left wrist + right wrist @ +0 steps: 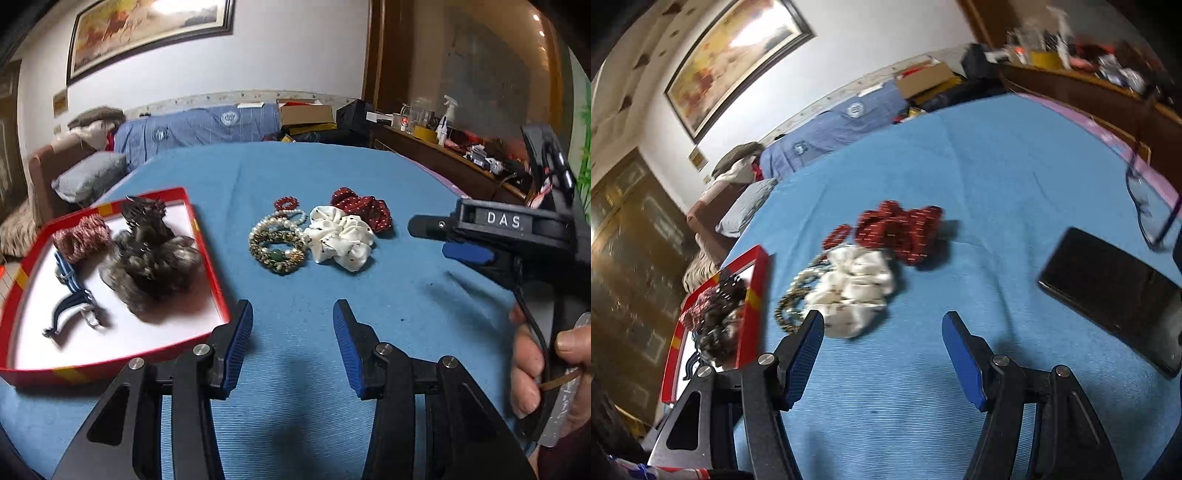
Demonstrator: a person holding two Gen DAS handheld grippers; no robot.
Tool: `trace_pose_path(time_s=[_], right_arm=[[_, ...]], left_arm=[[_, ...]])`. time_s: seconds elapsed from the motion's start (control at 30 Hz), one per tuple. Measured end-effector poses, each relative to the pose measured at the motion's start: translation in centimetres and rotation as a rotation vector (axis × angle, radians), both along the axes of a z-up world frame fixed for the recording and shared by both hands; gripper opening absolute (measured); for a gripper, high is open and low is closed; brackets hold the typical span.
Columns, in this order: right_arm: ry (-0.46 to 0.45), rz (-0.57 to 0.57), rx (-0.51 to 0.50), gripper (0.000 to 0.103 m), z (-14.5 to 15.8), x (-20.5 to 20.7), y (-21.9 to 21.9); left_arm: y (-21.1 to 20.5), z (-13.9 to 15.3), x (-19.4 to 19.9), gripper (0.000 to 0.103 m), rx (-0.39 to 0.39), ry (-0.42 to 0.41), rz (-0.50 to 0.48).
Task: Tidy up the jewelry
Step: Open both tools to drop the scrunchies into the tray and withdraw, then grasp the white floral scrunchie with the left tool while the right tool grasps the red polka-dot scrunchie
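Observation:
A red box [207, 243] with a white inside holds a grey-brown hair piece [155, 258], a pink scrunchie [81, 236] and a blue striped clip [74, 295]. On the blue cloth lie a pile of bead bracelets [277, 240], a white dotted scrunchie [340, 240] and a dark red dotted scrunchie [362, 208]. My left gripper [293, 317] hovers open over bare cloth near the box's corner. My right gripper [882, 325] is open too, just in front of the white scrunchie [857, 291]; the red scrunchie [901, 232] and the red box [753, 295] lie around it.
A black phone [1115, 295] lies on the cloth at the right, with purple-rimmed glasses [1148, 206] beyond it. The right-hand tool and a hand [535, 369] fill the left view's right side. A cluttered wooden shelf [461, 158] runs along the back right.

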State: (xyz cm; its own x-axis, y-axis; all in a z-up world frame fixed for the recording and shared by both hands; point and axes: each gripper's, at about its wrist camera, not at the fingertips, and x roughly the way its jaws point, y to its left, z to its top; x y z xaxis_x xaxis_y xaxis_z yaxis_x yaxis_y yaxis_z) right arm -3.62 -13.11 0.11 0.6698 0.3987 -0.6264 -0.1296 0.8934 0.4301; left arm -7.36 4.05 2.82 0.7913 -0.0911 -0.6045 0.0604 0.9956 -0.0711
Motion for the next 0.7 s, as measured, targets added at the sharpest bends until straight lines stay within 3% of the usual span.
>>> trace_pose_path(time_s=[0.2,0.33,0.5,0.7], right_arm=[[0.019,-0.020,0.027,0.071,-0.2,1.6,-1.8],[0.044,-0.040,0.029,0.078,0.1,4.2,-2.0],[0.092,-0.052,0.064,0.085,0.5,8.5,-1.3],[0.177,-0.020,0.057,0.088,-1.7,13.1,0.6]], left_arm=[[0.1,-0.6,0.8,0.047,-0.013,0.051,0.013],[-0.3,0.1,1.3,0.048,0.001,0.043,-0.007],[-0.4,2.4,3.9,0.068,-0.061,0.056,-0.045],[-1.1,3.1,6.0,0.070,-0.052,0.069,-0.064]])
